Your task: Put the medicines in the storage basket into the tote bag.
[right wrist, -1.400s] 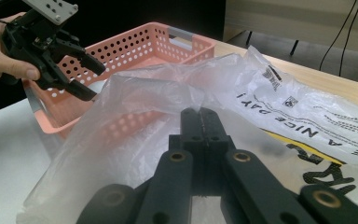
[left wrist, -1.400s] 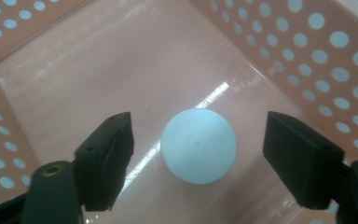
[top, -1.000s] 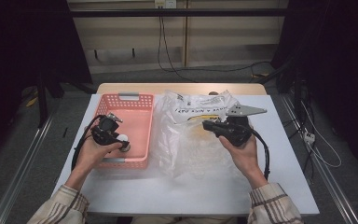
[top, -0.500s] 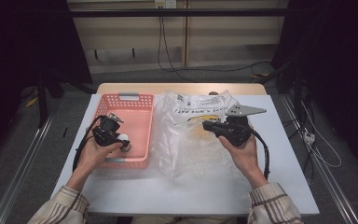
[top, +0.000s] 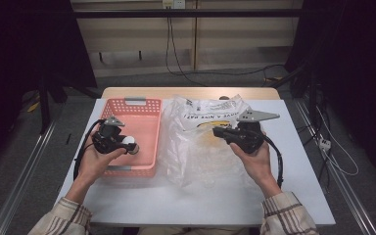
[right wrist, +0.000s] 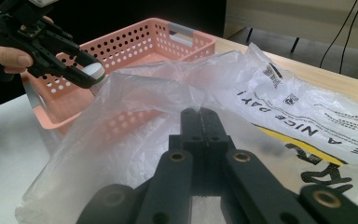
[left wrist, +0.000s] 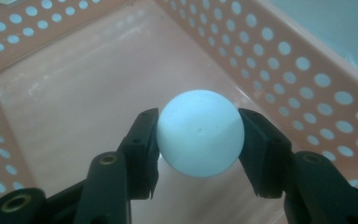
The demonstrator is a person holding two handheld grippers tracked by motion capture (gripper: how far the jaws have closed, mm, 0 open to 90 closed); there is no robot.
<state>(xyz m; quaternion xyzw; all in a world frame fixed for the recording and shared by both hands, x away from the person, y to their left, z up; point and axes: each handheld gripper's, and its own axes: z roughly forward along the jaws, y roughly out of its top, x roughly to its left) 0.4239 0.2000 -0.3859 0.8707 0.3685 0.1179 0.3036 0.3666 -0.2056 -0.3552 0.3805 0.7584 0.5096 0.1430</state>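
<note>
1. Your left gripper (left wrist: 198,140) pinches a white ball (left wrist: 200,133) between its two black jaws; both pads press on the ball's sides, and the jaws have just been closing on it.
2. The ball hangs above the floor of the pink perforated basket (top: 149,115), near the basket's right wall as the high view shows it.
3. In the high view your left hand (top: 95,159) holds that gripper (top: 129,145) over the basket's middle, jaws pointing toward the right wall, the ball (top: 129,143) at their tips.
4. Your right gripper (right wrist: 200,119) has its jaws pressed together; whether they trap any film of the clear plastic bag (right wrist: 168,93) beneath them, you cannot tell from here.
5. The bag lies just right of the basket, its crumpled edge against the basket's right wall, black lettering printed on its far side.
6. Your right hand (top: 254,156) holds its gripper (top: 215,130) over the bag, well to the right of the basket, tips aimed toward the basket.
7. The basket sits on the white table (top: 176,200), toward its left half.
</note>
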